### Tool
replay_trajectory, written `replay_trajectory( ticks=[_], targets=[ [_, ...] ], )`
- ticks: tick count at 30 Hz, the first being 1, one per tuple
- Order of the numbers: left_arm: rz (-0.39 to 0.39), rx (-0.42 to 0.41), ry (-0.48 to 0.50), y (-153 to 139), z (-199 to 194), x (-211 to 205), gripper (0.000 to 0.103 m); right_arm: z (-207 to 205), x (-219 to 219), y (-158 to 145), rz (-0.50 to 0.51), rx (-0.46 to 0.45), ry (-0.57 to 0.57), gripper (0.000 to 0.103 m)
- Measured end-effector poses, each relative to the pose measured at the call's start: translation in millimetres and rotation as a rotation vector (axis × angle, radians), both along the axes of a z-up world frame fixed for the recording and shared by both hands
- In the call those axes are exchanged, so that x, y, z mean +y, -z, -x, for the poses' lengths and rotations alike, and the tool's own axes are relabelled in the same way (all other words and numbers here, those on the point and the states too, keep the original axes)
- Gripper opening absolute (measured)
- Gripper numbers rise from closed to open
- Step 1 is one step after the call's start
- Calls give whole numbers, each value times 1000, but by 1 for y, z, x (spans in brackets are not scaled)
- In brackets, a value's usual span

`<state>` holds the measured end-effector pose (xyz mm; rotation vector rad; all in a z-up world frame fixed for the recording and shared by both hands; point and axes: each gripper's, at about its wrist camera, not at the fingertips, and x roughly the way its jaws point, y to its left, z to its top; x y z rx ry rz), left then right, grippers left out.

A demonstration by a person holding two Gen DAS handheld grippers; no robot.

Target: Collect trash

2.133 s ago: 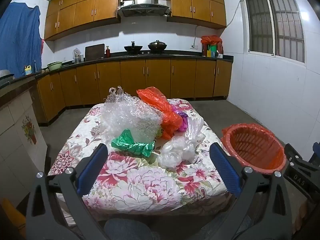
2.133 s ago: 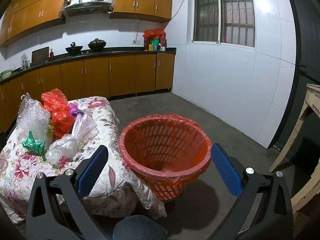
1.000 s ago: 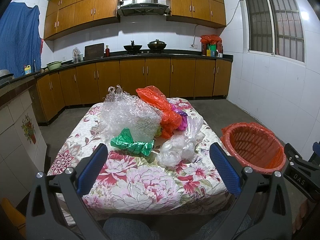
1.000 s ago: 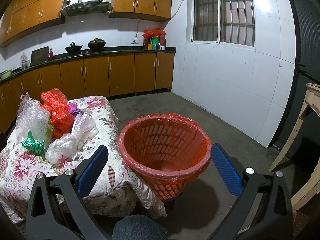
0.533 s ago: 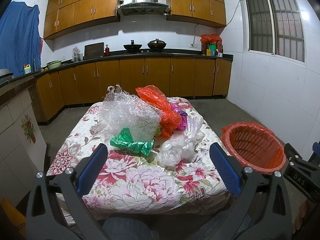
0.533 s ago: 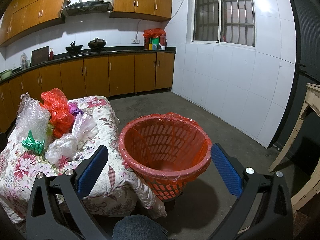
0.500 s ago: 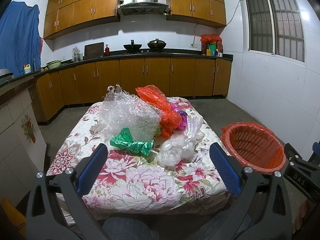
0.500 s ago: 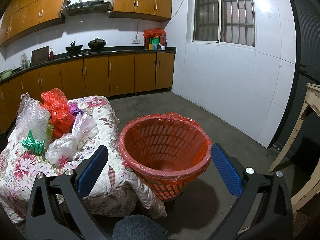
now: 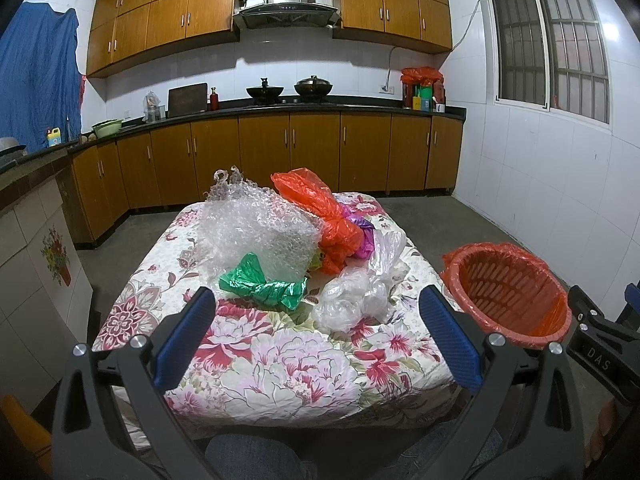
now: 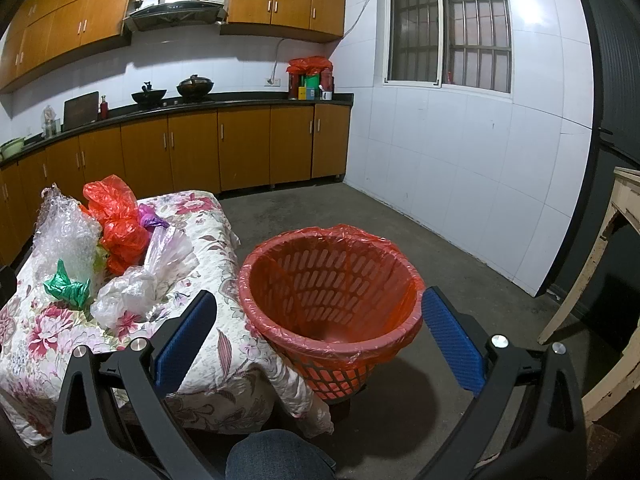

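Note:
Plastic trash lies on a table with a floral cloth [image 9: 280,364]: a heap of bubble wrap [image 9: 256,232], a crumpled green bag [image 9: 262,280], an orange bag [image 9: 324,216], a purple bag [image 9: 362,236] and a clear bag [image 9: 356,296]. An orange basket lined with an orange bag [image 10: 332,292] stands on the floor right of the table; it also shows in the left wrist view [image 9: 508,292]. My left gripper [image 9: 318,336] is open and empty, short of the table's near edge. My right gripper [image 10: 320,336] is open and empty, just before the basket.
Wooden kitchen cabinets and a dark counter [image 9: 320,108] with pots run along the far wall. A tiled white wall [image 10: 460,168] is to the right. A pale wooden table leg [image 10: 592,264] stands at far right. Bare concrete floor [image 10: 360,216] lies beyond the basket.
Almost nothing. The left wrist view has shifted very slightly; the trash, the basket and both open grippers stay as they were.

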<state>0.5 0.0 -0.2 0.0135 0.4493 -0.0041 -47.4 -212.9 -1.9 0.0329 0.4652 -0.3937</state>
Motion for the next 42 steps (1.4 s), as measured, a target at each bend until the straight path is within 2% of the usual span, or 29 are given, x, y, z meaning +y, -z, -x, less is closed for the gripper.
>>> replay_trajectory(
  ticks=[13,17,26,33,36,38,42],
  targets=[
    [0,3,-1,0,1,0,99,-1,-1,1,-3,3,1,101],
    [-2,4,-14,10,6,0,99,-4,0,1,-4,5,-16,101],
    [0,38,-112,26,-12,33,99,-39,24,12,-15,39,-131,101],
    [14,68,-172,36,-23,65,99,-82,55,25,-50,75,-256,101],
    [22,80,-190,41,-27,76,99,-104,65,31,-80,100,-294,90],
    [30,85,-201,44,-30,83,99,-120,71,37,-114,127,-315,78],
    [42,92,-212,49,-37,93,99,-153,85,53,-166,181,-350,70]
  ],
)
